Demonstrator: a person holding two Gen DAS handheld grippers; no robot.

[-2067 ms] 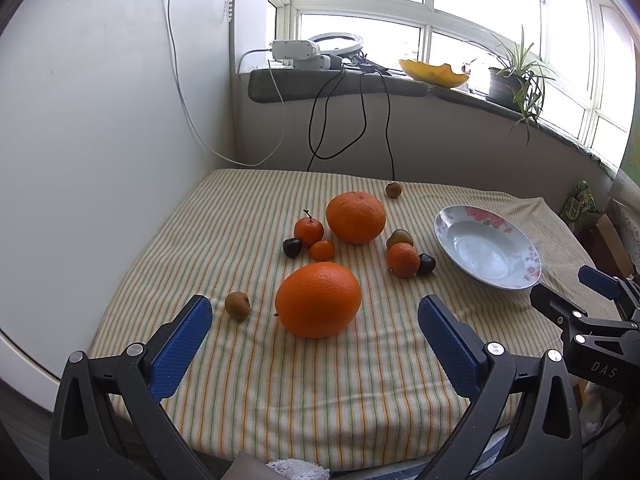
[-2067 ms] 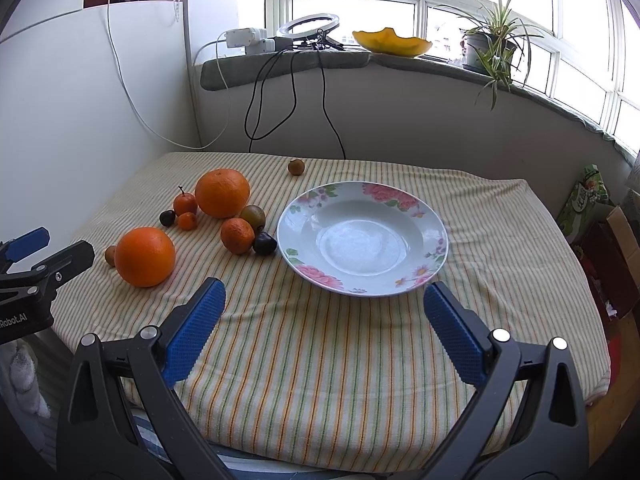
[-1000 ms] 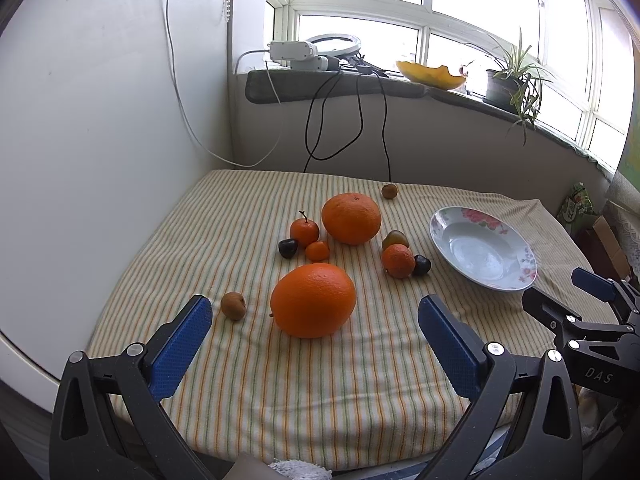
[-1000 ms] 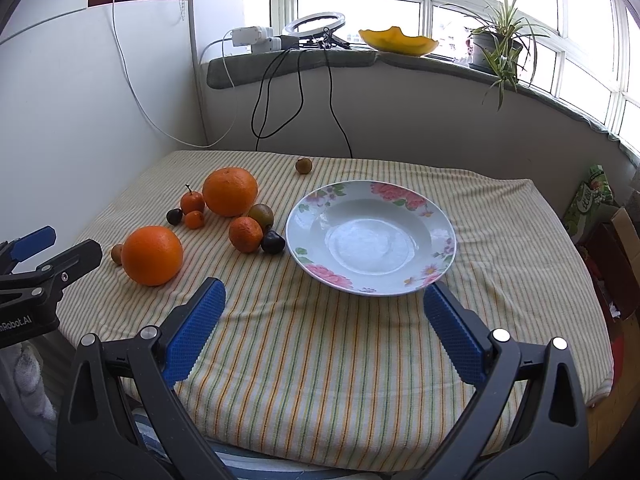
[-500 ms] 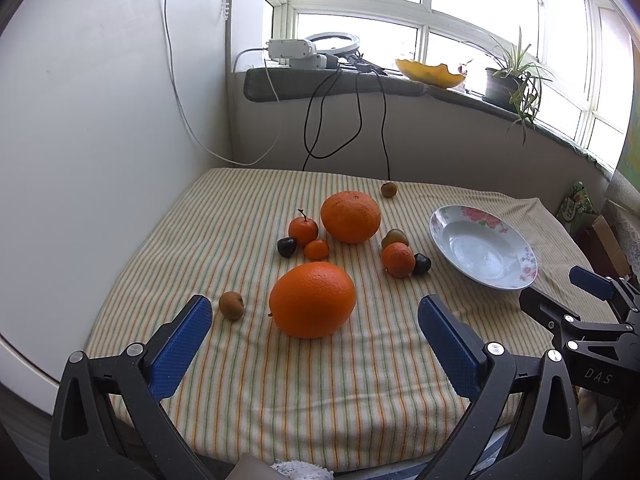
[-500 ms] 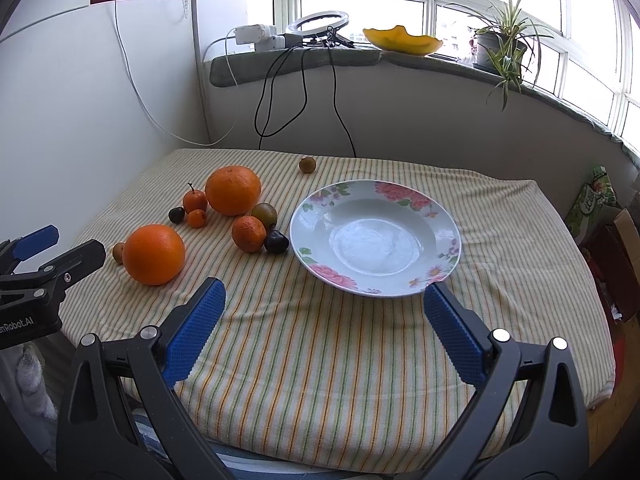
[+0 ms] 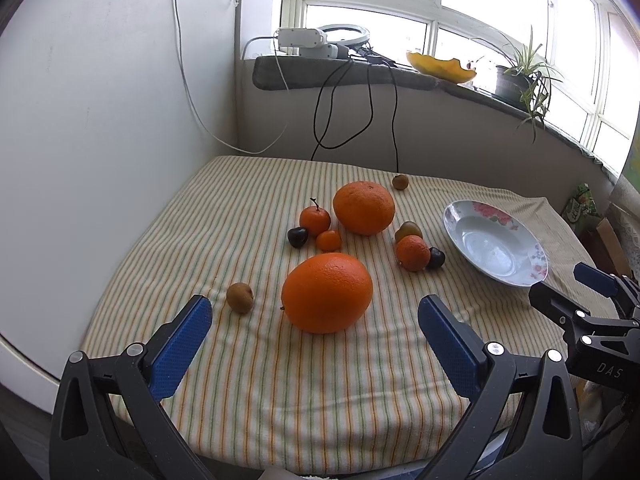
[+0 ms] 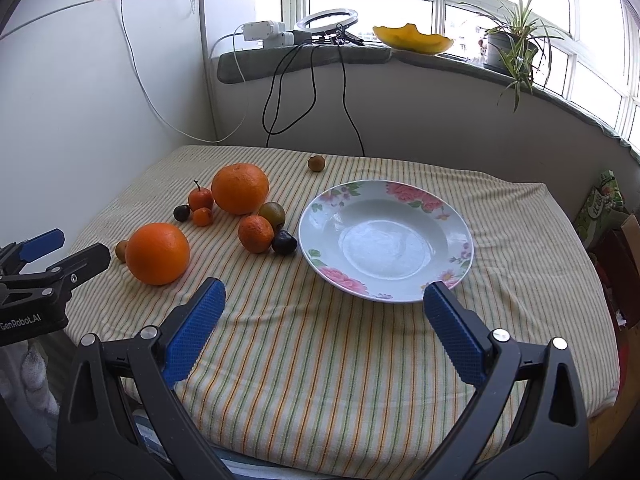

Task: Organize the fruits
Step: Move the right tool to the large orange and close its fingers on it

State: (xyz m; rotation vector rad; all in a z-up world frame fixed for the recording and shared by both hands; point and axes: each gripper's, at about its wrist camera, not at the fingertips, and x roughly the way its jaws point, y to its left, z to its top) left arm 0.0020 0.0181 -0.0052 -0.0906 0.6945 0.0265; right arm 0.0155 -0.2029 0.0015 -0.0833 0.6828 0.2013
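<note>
Grippers held low at the near edge of a striped tablecloth, fruit scattered ahead, plate bare.

Seen from the left wrist, the left gripper (image 7: pixel 314 322) is held with its blue pads spread wide and nothing between them; the nearest large orange (image 7: pixel 327 293) lies just beyond the gap, a small brown fruit (image 7: pixel 240 298) to its left. The floral plate (image 7: pixel 496 249) is seen farther right with nothing in it, and the right gripper (image 7: pixel 576 292) enters at the right edge. Seen from the right wrist, the right gripper (image 8: pixel 324 304) is likewise spread and unloaded, aimed at the plate (image 8: pixel 386 240), whose near rim sits between the pads. A second large orange (image 8: pixel 240 188), a mandarin (image 8: pixel 256 233) and a dark plum (image 8: pixel 284 242) are grouped left of the plate on the tablecloth (image 8: pixel 320 360).
</note>
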